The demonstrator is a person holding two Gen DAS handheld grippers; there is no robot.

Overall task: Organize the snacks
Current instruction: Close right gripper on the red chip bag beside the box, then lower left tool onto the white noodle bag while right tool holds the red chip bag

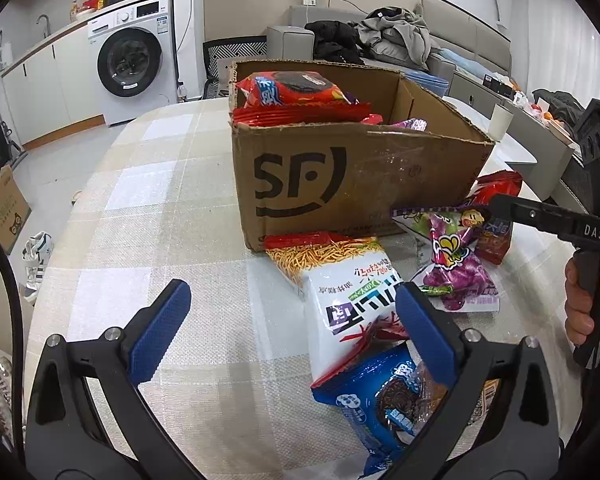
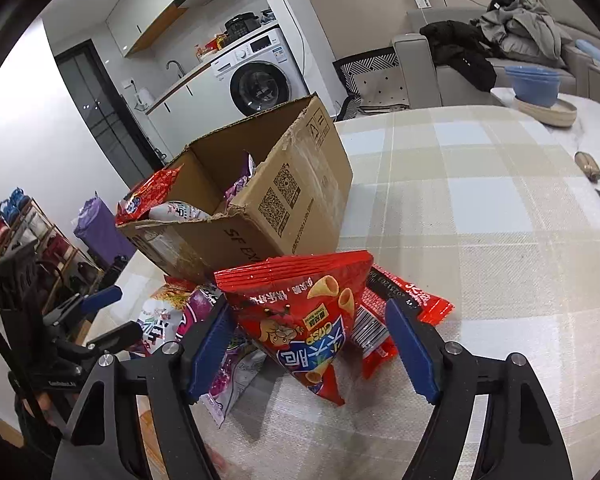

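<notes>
Snack packets lie scattered on a checked-cloth table (image 1: pixel 148 208) beside one open cardboard box (image 1: pixel 340 176) printed with "SF".

Seen from the left wrist, the left gripper (image 1: pixel 292 320) stands open over the cloth, nothing between its two blue pads (image 1: pixel 160 332). Just right of its gap lies one white noodle-snack bag (image 1: pixel 340 288), its edge passing under the right-hand pad; below that, nearer the camera, one blue cookie packet (image 1: pixel 380 400) lies partly under the same finger. Farther right, one purple packet (image 1: pixel 456 268) rests close against the box front, with a red packet beyond it. Inside the box, ahead of the gripper, at least one red cookie packet (image 1: pixel 296 90) sits atop other red wrappers. At the far right edge a hand (image 1: pixel 580 304) grips the handle of the other tool.

From the right wrist, the box stands ahead and to the left of the right gripper (image 2: pixel 308 344). One red corn-cone bag (image 2: pixel 304 320) stands between its two pads. The left pad is against the bag's side, while the right pad stands clear of it, so the gripper is partly open and not yet clamped. A second red packet (image 2: pixel 412 300) lies behind, toward the right pad.
</notes>
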